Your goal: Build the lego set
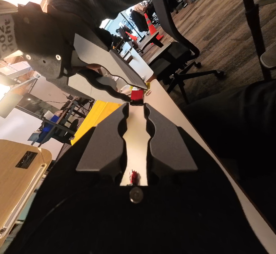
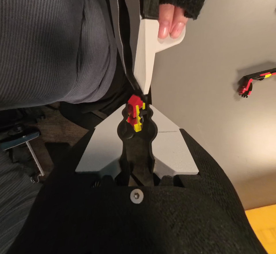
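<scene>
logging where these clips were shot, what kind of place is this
Probably an open-plan office or lab workspace. The left wrist view shows a wheeled office chair, rows of desks and orange traffic cones on carpeted floor; the work happens at a pale table.

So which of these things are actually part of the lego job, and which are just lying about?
Part of the job:
- red and yellow lego piece, held between both tools
- left tool
- right tool
- half-built red and black lego part on the table

Just lying about:
- orange cones
- office chair
- yellow bin
</scene>
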### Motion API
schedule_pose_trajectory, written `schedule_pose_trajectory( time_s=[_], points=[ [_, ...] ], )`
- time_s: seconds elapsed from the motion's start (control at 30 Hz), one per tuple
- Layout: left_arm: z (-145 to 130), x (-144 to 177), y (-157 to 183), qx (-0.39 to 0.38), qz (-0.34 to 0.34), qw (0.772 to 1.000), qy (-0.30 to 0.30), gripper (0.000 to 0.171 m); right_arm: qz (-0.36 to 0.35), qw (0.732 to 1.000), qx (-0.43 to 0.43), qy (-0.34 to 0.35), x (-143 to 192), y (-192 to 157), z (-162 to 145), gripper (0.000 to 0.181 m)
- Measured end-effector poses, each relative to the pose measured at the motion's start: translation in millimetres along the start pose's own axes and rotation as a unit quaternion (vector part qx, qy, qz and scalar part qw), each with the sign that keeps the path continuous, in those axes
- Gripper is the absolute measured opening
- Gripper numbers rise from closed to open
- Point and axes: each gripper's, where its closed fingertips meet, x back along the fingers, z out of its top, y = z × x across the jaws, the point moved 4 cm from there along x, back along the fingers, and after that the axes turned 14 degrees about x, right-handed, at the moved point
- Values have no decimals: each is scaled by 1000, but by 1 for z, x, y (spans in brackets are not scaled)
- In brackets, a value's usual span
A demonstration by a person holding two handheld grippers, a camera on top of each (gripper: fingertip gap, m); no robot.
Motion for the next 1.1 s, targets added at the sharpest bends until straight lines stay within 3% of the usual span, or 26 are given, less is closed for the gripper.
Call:
schedule_pose_trajectory(
  time_s=[0.9, 1.03, 1.1],
  points=[
    [0, -2, 3, 33, -4, 999, -15, 14, 4, 1000, 10, -19, -3, -4, 0, 24],
    [2, -3, 4, 64, -4, 998, 5, 35, -4, 1000, 9, -12, -2, -1, 1, 24],
    [3, -5, 4, 51, 7, 999, 8, 30, -3, 1000, 12, -11, -3, -1, 2, 24]
  ],
)
